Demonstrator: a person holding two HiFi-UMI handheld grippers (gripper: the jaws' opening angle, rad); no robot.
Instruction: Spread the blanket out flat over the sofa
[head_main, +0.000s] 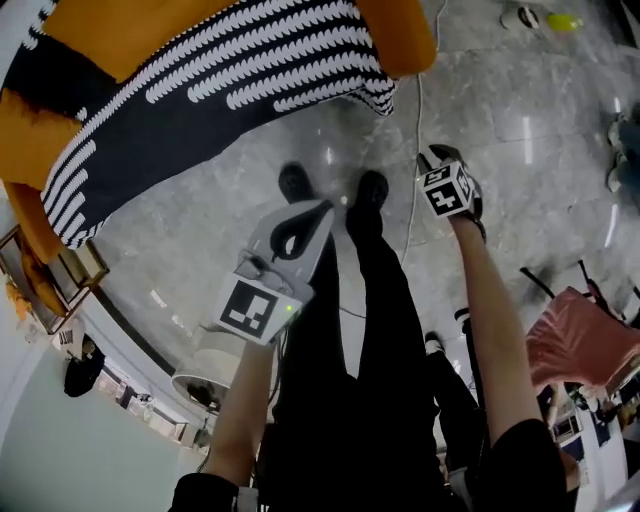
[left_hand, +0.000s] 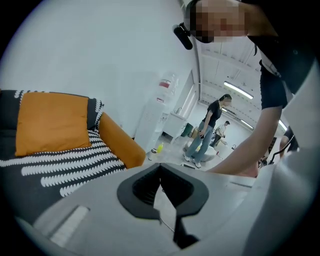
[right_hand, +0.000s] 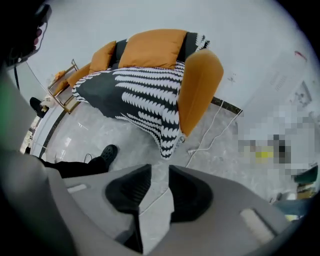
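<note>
While both handheld grippers hang over the glossy grey marble floor (head_main: 520, 130), the black knitted blanket with white scalloped stripes (head_main: 200, 90) lies draped across the orange upholstered sofa (head_main: 405, 35). It covers the seat, and one corner droops off the front beside the armrest. The left gripper (left_hand: 160, 169) has fingers (left_hand: 142, 190) that meet at the tips, clenched on nothing. The right gripper (right_hand: 160, 172) has fingers (right_hand: 130, 192) that stand apart, released, with only floor between them. The blanket sits ahead of both, well apart from either. Its long axis runs along the seat toward the armrest. The right gripper looks nearer the drooping corner, so that side would likely lead any further smoothing.
</note>
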